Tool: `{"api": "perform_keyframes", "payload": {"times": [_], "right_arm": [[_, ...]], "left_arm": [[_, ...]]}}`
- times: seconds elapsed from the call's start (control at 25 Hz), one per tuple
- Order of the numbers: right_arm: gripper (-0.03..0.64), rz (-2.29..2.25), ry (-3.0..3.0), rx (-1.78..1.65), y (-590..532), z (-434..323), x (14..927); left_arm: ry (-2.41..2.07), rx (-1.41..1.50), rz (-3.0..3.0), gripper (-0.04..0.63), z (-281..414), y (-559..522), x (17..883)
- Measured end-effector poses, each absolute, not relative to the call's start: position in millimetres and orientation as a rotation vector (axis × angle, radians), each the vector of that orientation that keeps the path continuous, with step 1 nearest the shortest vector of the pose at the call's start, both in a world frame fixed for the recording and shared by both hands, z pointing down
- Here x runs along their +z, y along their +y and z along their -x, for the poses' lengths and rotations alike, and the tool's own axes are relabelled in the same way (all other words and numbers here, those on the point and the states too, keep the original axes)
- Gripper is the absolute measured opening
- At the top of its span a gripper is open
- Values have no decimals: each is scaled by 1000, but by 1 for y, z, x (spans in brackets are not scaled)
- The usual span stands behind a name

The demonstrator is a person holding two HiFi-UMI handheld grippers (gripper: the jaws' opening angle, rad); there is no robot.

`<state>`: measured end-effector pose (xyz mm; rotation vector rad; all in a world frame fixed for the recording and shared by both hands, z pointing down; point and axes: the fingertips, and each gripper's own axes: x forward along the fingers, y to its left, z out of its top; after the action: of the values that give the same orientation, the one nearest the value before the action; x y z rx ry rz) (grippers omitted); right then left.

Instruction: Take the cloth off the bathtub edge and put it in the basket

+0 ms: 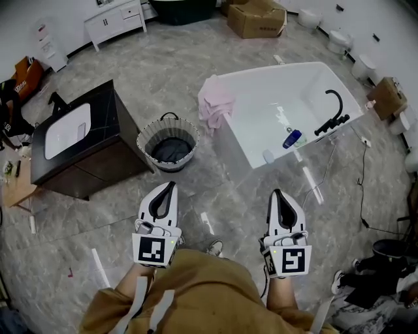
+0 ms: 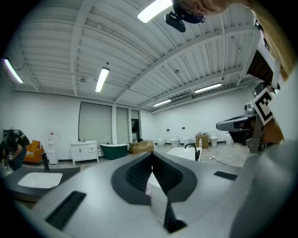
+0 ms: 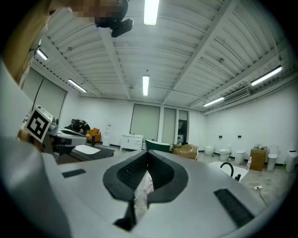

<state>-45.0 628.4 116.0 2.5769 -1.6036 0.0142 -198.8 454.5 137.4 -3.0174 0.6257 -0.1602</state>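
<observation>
A pink cloth (image 1: 215, 101) hangs over the near left corner of the white bathtub (image 1: 287, 66). A round grey basket (image 1: 168, 142) with a dark inside stands on the floor just left of that corner. My left gripper (image 1: 172, 186) is held level near the person's body, a short way in front of the basket, its jaws shut and empty. My right gripper (image 1: 276, 194) is beside it, in front of the tub's near wall, jaws together with nothing held. In the left gripper view the jaw tips (image 2: 151, 155) meet, and the tub (image 2: 182, 151) lies beyond.
A black vanity with a white sink (image 1: 77, 138) stands left of the basket. A black faucet (image 1: 333, 111) and a blue bottle (image 1: 292, 138) are in the tub. A cardboard box (image 1: 256, 18) and a white cabinet (image 1: 117, 18) are at the back. A cable (image 1: 361, 189) runs on the floor at right.
</observation>
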Motion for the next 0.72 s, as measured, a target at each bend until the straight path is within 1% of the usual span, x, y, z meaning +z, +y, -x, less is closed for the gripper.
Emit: {"api": "perform_keyframes", "payload": {"times": [0.2,0.44,0.72], "right_arm": [[5,-2576,-1628,25,639,19,126],[5,-2575,-1642,35,634,0,131],[5,-2567,-1584,63,603,-28,142]], "left_arm": [[699,-134,2956,6,189,459,135],[726,-169,2947,6,178,453,143],[675,-169,2996,6,137,416,165]]}}
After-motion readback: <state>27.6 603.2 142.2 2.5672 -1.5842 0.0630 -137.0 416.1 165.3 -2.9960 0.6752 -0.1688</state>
